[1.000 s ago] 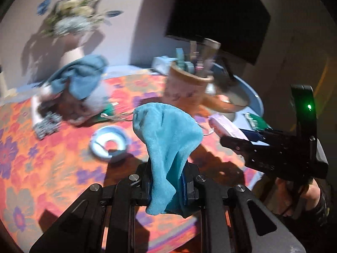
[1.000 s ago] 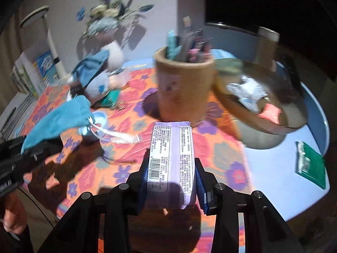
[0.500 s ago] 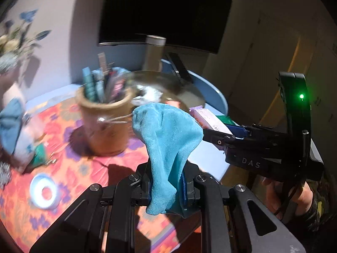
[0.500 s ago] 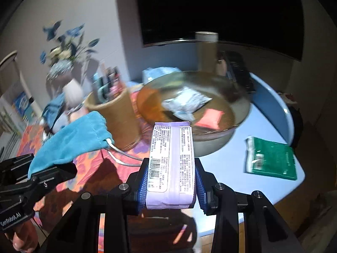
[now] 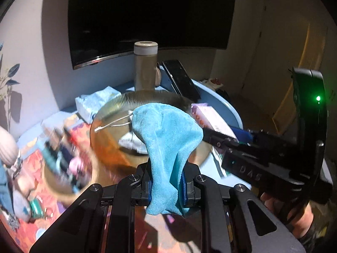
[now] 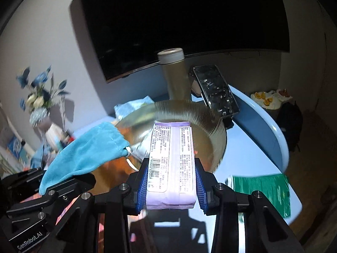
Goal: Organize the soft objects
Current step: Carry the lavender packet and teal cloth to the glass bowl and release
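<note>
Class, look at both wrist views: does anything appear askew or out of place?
The green packet juts over the blue table's near edge. Otherwise nothing stands out.

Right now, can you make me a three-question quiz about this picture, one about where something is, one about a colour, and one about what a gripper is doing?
1. Where is the green packet?
A. in the bowl
B. flat on the blue table
C. in a gripper

2. What colour is the pouch?
A. teal blue
B. red
C. yellow

3. What is the right gripper doing?
A. hanging open
B. gripping a phone
C. gripping a purple pack

Answers: B, it lies on the table right of the bowl; A, the fabric is teal blue; C, both fingers press the pack's sides.
</note>
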The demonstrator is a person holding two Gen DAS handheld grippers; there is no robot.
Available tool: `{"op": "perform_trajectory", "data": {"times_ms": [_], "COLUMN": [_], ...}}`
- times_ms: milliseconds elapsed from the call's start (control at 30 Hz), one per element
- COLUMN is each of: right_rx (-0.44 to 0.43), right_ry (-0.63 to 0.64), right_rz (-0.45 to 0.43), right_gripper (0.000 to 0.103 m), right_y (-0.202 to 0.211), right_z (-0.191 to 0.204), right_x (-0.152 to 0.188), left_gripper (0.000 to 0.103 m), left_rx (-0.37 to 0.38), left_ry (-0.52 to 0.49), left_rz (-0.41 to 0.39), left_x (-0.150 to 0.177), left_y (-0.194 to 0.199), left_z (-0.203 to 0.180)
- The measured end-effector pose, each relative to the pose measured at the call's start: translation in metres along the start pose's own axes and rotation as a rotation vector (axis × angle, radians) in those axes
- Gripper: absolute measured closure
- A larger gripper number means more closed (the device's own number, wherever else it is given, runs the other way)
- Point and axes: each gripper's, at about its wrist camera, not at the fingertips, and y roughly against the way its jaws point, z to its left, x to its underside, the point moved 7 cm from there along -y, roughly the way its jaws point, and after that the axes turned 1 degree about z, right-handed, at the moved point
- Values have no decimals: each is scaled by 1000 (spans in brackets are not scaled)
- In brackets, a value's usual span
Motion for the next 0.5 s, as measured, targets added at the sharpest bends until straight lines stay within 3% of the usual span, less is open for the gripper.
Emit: {"op": "perform_trajectory", "data": {"times_ms": [300, 367, 500], "right_rx": [-26, -38, -24], "right_ry": [-17, -5, -20], "right_rz": [28, 37, 63], "right_gripper": [65, 65, 55], "right_y": [-48, -56, -66], "right_z": [-6, -3, -11], "right_x": [-31, -33, -30], "left_gripper": [85, 79, 47], "left_rx": [-47, -57, -55], "left_ry": [-15, -1, 30], "left_rz": [0, 4, 10], "left_x": [-25, -25, -23], "left_y": [-37, -41, -46], "left_z": [8, 14, 26]}}
